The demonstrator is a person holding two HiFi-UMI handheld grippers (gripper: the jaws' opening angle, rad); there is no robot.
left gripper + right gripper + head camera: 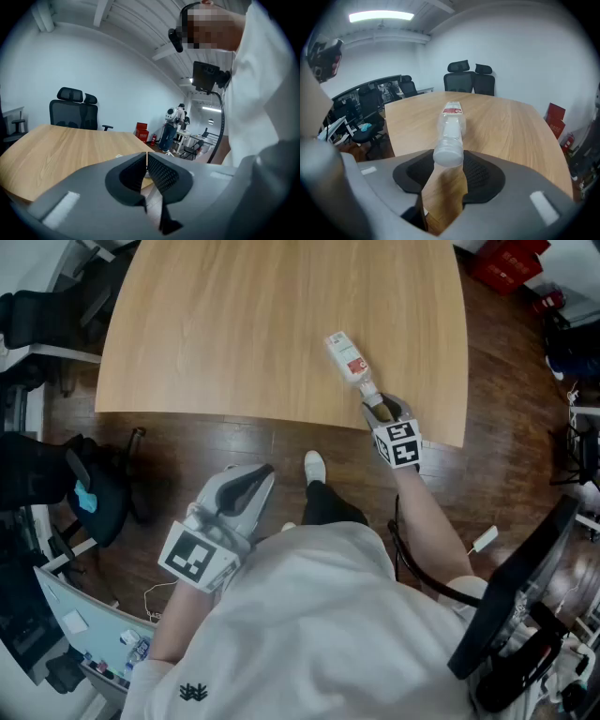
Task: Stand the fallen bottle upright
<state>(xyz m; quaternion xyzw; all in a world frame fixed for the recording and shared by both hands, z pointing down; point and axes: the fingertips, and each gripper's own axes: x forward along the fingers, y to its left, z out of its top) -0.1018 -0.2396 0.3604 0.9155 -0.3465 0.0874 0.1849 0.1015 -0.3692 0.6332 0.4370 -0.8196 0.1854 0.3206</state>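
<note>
The bottle lies on its side on the table, out at about 1 o'clock from where I stand and close to the near edge. Its base points off to 11 o'clock and its cap points back at me at 5 o'clock. That lie is why I have the right gripper coming in along the bottle's own line, tilted downward. In the right gripper view the cap sits squarely between the two dark pads and the clear body and red label run straight away from the camera. The jaws are drawn narrow and closed on the cap end, so I judge the grip is made. The far end looks to be resting on the wood, so the bottle is not yet upright. Holding it by the top makes sense to me, because the base can act as the pivot while I swing the cap up and over. My worry is that the base skids on the smooth wood towards 11 o'clock rather than planting. The left gripper hangs off the table at 7 o'clock, over the floor, with its jaws pressed together on nothing. I keep it there simply to stay clear of the working side.
</note>
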